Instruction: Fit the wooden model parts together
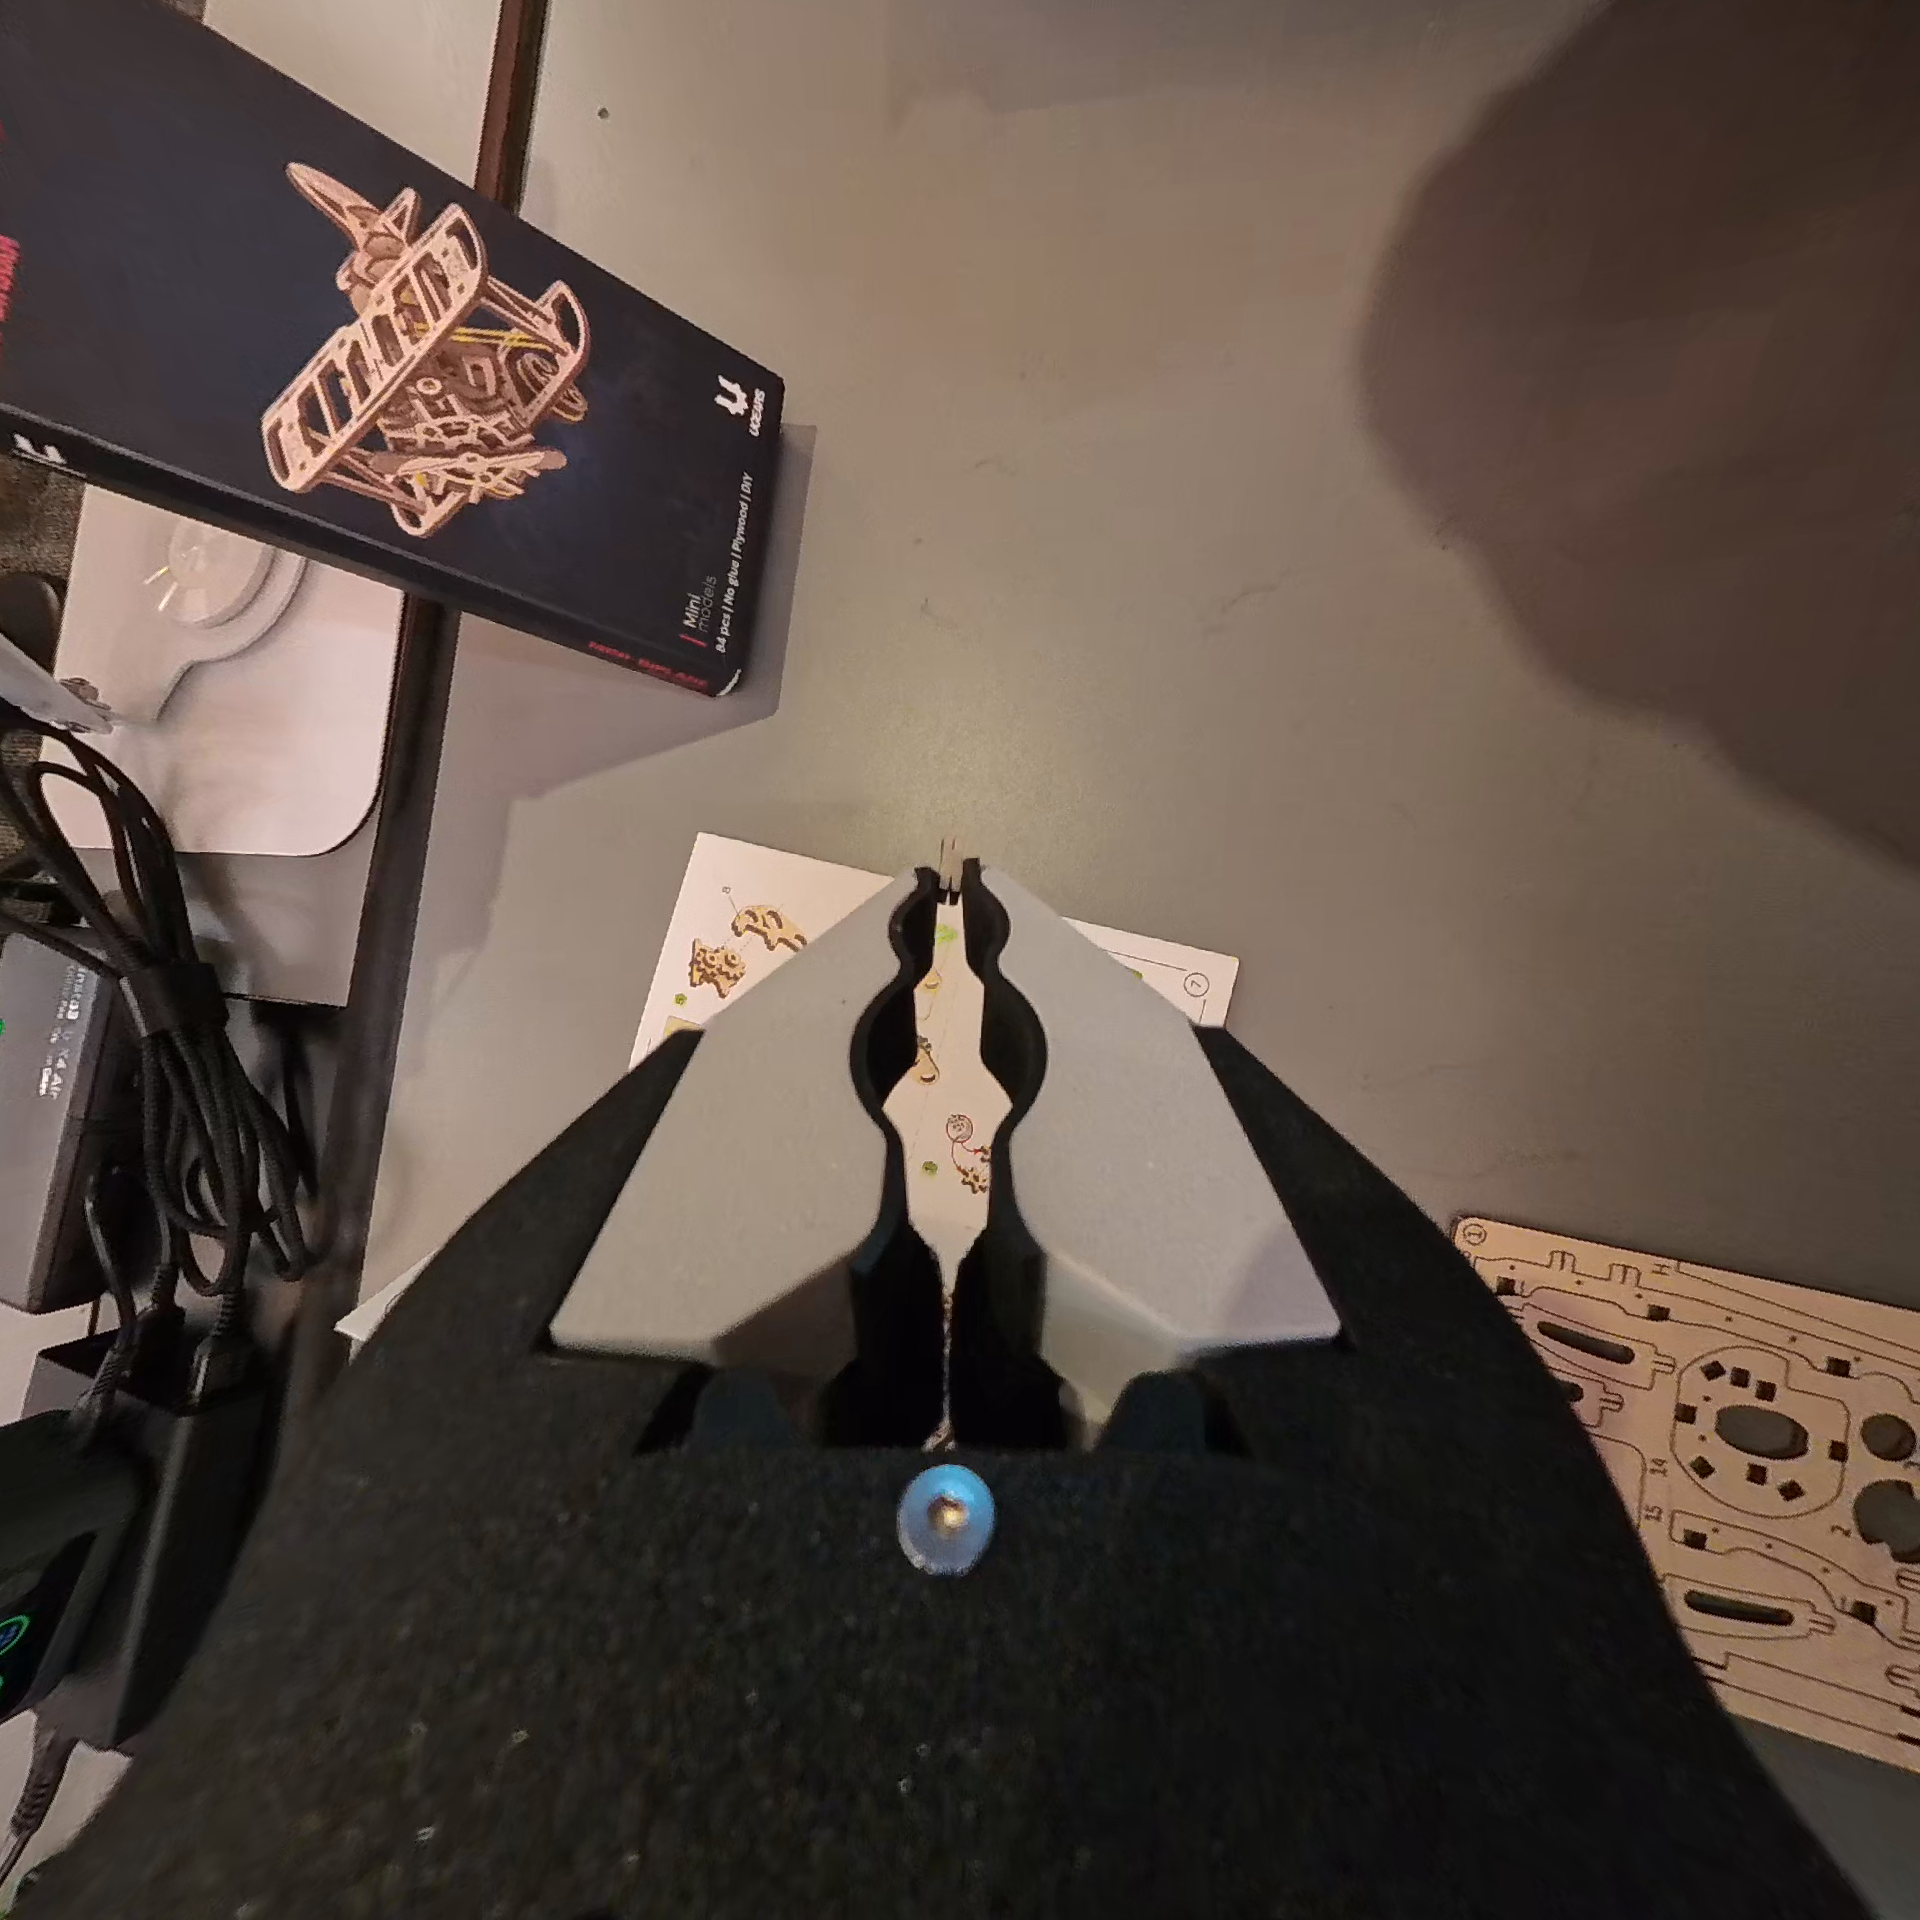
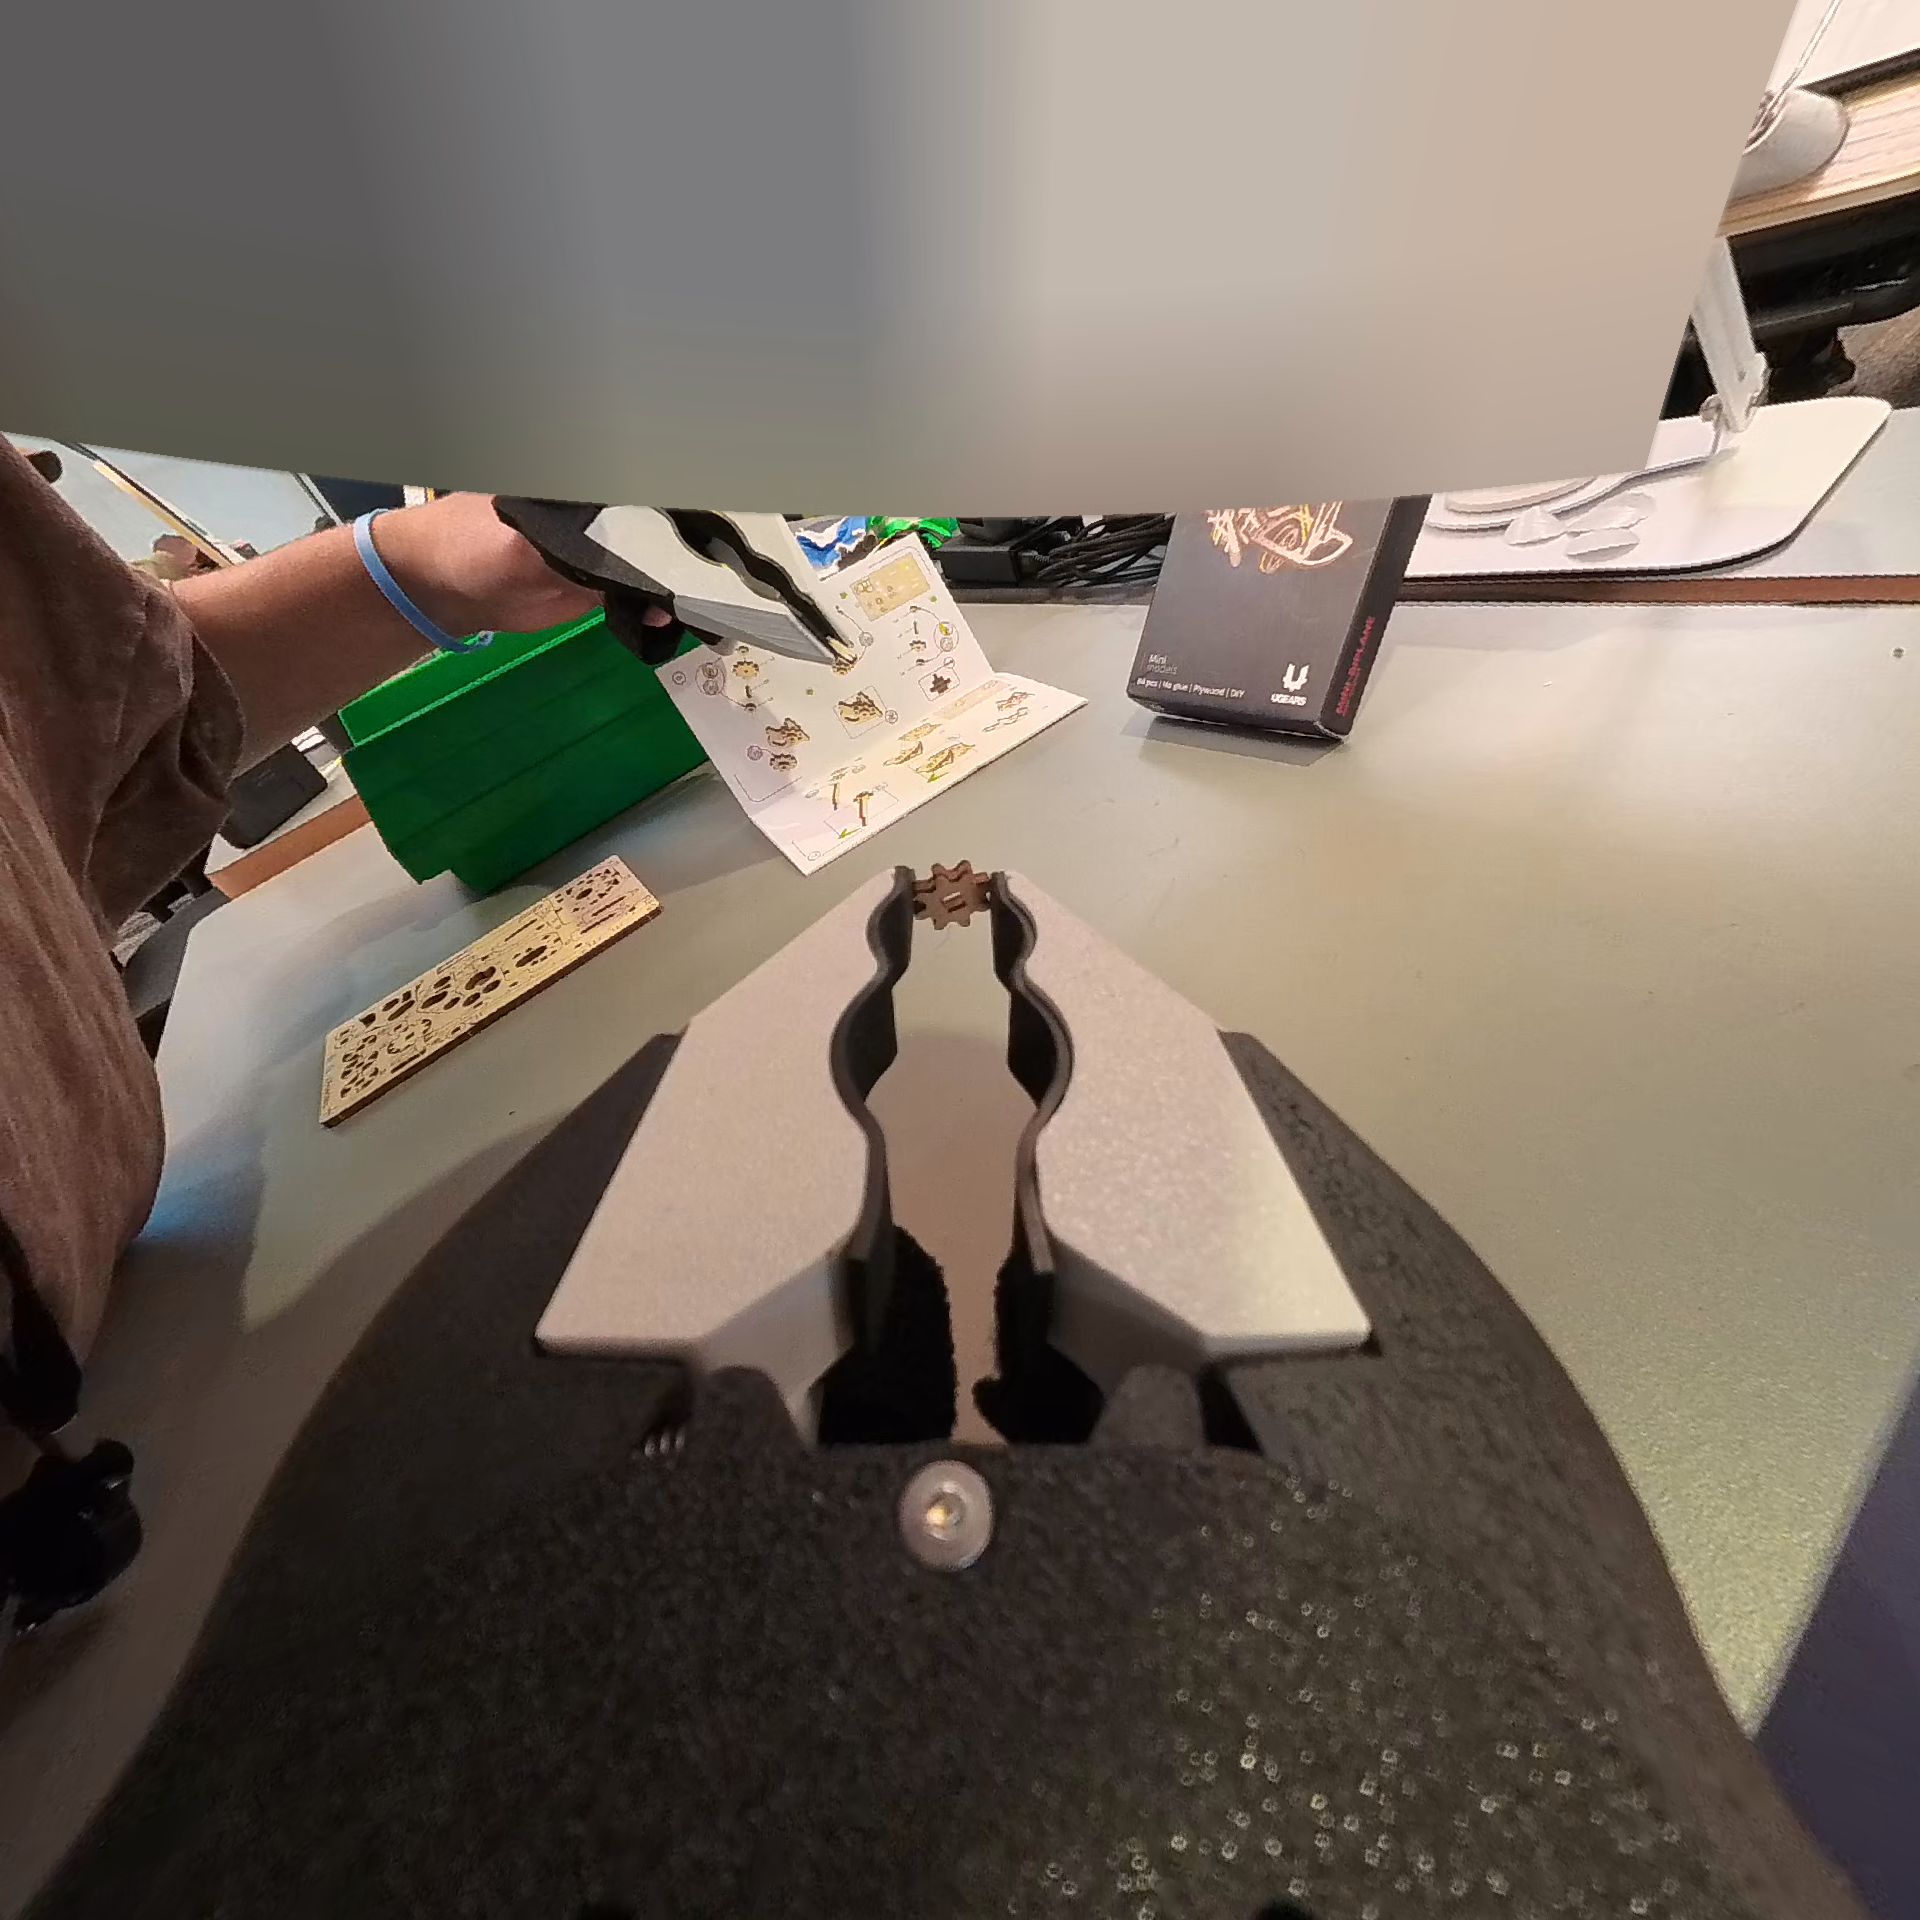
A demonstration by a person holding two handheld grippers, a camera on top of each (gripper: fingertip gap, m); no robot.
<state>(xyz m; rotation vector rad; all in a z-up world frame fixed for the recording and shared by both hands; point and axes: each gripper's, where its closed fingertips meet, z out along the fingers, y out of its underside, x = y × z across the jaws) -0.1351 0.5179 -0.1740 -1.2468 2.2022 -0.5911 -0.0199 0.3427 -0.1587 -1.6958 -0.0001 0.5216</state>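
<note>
We see printed writing on several things, and we leave its words out. The dark rectangular cardboard box (image 1: 416, 374) bears a picture of a wooden biplane model, a small pale logo and lines of small print along its narrow end; in the right wrist view the same box (image 2: 1273, 623) stands upright on the grey surface (image 2: 1455, 935). The white folded instruction sheet (image 2: 873, 727) lies just beside the box, toward the green plastic bin (image 2: 520, 758), and carries coloured step diagrams and circled numbers. The flat pale plywood sheet of laser-cut parts (image 2: 488, 987) lies on the surface on the near side of the bin, well apart from the box; engraved part numbers show on it in the left wrist view (image 1: 1714, 1475).

Our left tool (image 1: 948, 883) is clenched on a thin pale wooden part (image 1: 950, 854), seen edge-on and poking just past the fingertips, above the instruction sheet (image 1: 748, 935). In the right wrist view that tool (image 2: 836, 652) hangs over the sheet, held by a hand (image 2: 488, 566) with a blue wristband (image 2: 400, 587).

Our right tool (image 2: 948, 896) grips a small brown wooden gear (image 2: 948, 894) with rounded teeth, pinched flat between the tips, above the surface and nearer to us than the box.
</note>
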